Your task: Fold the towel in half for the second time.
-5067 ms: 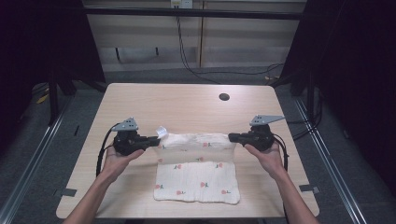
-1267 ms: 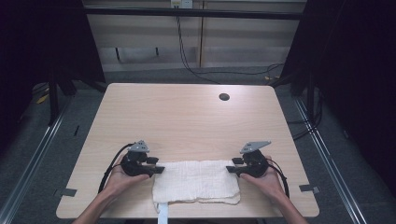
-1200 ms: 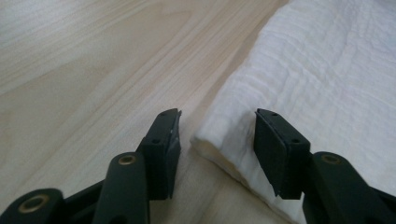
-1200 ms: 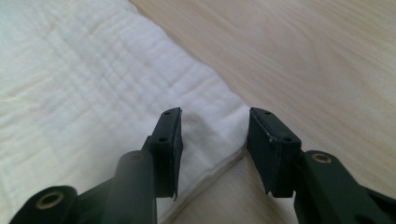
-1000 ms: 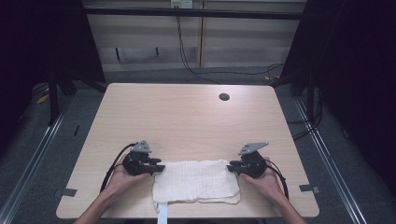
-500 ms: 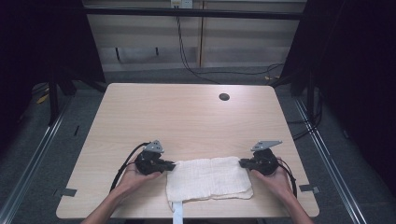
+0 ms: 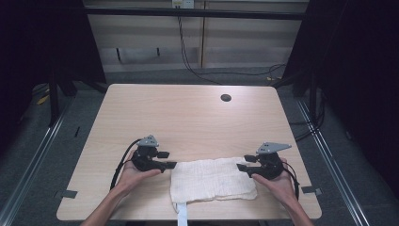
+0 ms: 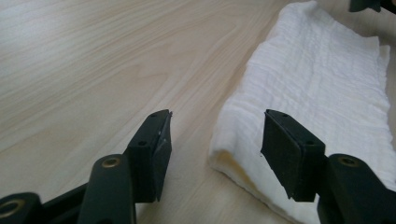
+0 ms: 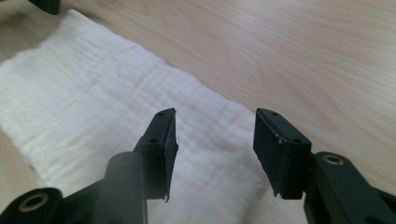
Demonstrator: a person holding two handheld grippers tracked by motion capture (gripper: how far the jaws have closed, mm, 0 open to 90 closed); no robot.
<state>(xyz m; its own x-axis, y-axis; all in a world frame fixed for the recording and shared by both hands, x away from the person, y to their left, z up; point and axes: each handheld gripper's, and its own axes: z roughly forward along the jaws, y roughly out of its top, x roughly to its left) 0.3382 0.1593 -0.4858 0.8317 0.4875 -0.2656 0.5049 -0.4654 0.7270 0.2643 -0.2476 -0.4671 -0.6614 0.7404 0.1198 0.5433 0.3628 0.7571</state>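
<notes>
Folded white cloth (image 7: 212,180) lies flat at the near edge of the surface (image 7: 188,117). I see my left tool (image 7: 168,161) and right tool (image 7: 243,165) both spread wide, empty, at its ends.

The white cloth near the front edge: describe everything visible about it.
The white cloth is a soft, finely ribbed woven fabric, folded into a flat, slightly crumpled rectangle with layered edges. It lies on the wooden table near the front edge, and a narrow white strip hangs over that edge. The open left claw and right claw flank its ends, gripping nothing.
</notes>
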